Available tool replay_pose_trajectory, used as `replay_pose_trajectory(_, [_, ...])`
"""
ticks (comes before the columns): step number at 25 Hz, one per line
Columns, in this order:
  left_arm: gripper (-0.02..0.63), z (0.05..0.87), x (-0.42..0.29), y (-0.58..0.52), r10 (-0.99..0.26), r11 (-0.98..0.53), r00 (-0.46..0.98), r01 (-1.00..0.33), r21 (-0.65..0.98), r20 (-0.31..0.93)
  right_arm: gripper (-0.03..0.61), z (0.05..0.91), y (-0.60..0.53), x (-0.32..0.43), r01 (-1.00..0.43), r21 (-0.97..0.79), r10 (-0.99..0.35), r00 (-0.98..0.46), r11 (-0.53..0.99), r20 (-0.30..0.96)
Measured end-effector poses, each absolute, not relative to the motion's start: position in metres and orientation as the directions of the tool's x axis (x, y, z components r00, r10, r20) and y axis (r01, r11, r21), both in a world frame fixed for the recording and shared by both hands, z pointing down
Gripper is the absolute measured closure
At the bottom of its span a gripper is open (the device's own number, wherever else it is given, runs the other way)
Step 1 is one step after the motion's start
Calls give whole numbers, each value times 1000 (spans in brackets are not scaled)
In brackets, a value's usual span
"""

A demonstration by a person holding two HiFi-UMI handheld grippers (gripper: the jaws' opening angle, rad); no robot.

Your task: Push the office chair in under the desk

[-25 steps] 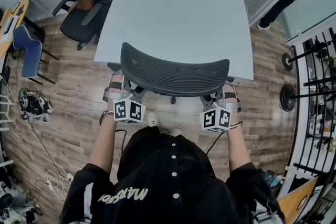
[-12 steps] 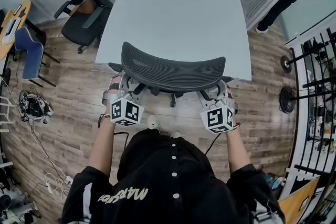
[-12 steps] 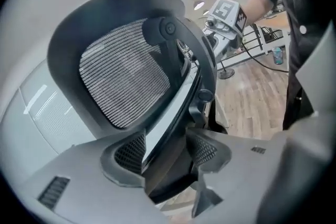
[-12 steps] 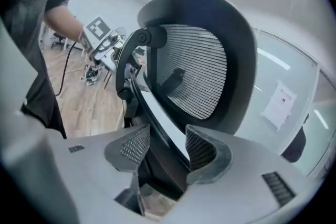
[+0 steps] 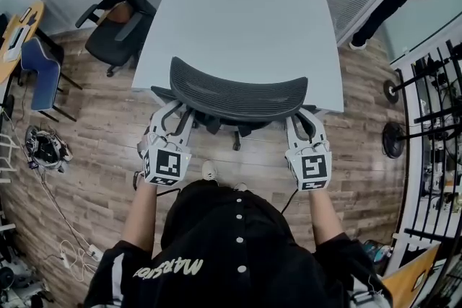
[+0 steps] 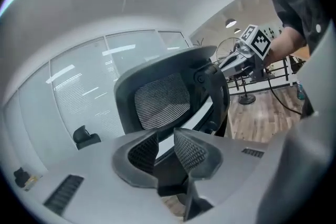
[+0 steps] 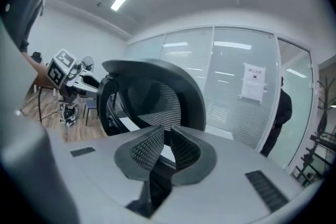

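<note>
The office chair (image 5: pixel 234 90) sits square to the near edge of the bench (image 5: pixel 238 18), its seat already mostly under the top and only the curved mesh backrest standing clear on my side. From here I'd call the push nearly finished, with just the backrest to bring up to the edge.

My left tool (image 5: pixel 172 114) is at the backrest's lower left corner and my right tool (image 5: pixel 304 122) at the lower right, both just behind the frame. Both are closing. The left has a narrow gap that shows only the chair frame and the bench edge beyond. The right is down to a slit with nothing between its pads. So neither grips the chair, and I read this as a push with narrowed tips.

To do it well, I'd press both corners evenly so the casters roll straight and the chair doesn't swivel. I'd keep the tips low on the rigid frame, not on the mesh, and ease off before the armrests meet the bench.
</note>
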State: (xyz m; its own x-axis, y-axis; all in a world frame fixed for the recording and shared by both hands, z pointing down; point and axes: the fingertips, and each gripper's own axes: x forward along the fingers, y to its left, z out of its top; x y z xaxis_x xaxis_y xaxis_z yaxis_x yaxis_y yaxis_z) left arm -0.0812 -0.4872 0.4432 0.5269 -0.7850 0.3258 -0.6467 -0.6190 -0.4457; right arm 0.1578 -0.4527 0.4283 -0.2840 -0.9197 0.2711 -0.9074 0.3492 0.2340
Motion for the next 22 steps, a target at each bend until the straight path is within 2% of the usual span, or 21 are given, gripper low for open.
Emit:
replay_pose_trajectory(4, [551, 432, -86, -483, -802, -597, 520, -689, -412, 292, 534, 418, -448, 175, -932, 237, -951, -228, 275, 209])
replay_pose_trajectory(10, [574, 404, -88, -470, -823, -564, 540, -737, -372, 177, 546, 395, -434, 178, -952, 191, -969, -218, 237, 118])
replay_pose_trajectory(22, [594, 381, -101, -456, -867, -497, 485, -822, -278, 113, 548, 379, -416, 185, -970, 145, -980, -187, 196, 70])
